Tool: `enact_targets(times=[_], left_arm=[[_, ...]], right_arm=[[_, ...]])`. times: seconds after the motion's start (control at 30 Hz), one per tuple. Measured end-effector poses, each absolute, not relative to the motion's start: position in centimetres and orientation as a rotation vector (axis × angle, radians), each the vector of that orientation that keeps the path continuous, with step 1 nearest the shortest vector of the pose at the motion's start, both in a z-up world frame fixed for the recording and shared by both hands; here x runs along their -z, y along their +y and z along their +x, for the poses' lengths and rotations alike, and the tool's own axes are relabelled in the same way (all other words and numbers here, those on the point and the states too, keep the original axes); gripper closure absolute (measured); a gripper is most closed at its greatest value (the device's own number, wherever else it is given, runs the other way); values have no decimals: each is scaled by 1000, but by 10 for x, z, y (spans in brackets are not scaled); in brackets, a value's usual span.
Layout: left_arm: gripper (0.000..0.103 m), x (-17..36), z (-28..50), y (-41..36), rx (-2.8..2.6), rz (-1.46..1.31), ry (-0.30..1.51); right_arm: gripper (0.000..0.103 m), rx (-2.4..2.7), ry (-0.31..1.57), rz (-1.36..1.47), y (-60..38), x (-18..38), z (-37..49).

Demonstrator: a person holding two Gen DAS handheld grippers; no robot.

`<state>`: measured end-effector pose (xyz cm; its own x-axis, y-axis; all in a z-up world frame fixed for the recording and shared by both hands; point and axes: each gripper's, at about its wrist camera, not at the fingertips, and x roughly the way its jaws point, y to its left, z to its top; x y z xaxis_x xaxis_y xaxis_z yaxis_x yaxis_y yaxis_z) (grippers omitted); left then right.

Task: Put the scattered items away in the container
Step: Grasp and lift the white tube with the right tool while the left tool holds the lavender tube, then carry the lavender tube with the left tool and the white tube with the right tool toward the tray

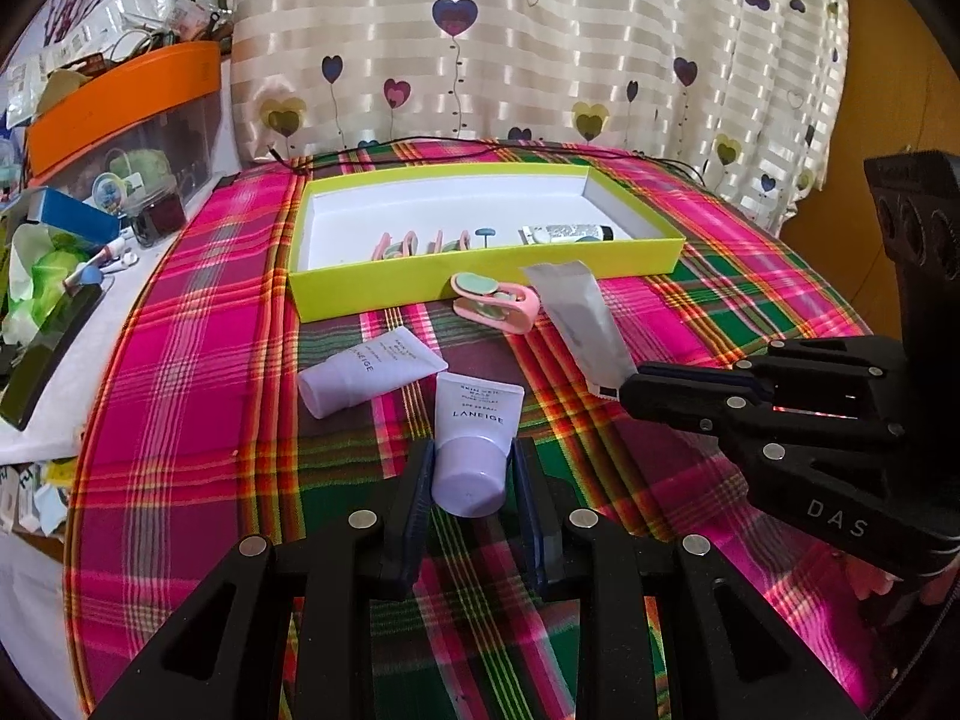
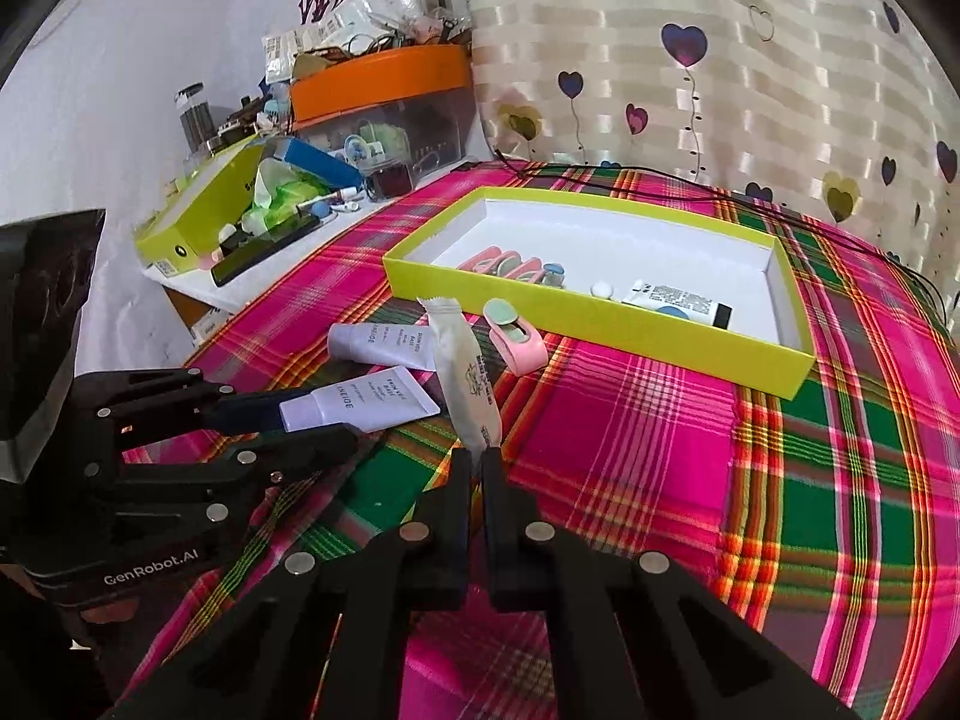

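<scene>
holding pink clips (image 2: pixel 504 261) and a tube (image 2: pixel 678 300), the box (image 2: pixel 600 324); left gripper (image 1: pixel 474 468) straddles laneige tube (image 1: pixel 474 444), right gripper (image 2: pixel 477 456) pinches sachet (image 2: pixel 462 372).

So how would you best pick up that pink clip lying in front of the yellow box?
Probably across the narrow sides of the pink clip, coming from above. It lies flat on the tablecloth, just outside the yellow box, and its long flat body offers parallel edges to pinch.
</scene>
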<state>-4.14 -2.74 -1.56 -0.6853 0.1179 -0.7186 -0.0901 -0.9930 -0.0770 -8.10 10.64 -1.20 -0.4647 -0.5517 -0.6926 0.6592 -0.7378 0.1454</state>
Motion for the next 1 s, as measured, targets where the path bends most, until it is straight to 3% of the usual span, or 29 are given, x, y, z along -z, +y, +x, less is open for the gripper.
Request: enact_targets(times=[1.0], left_arm=[[76, -25, -29, -14, -2827, -1037, -25]], right_arm=[[100, 2312, -26, 889, 146, -23, -69]])
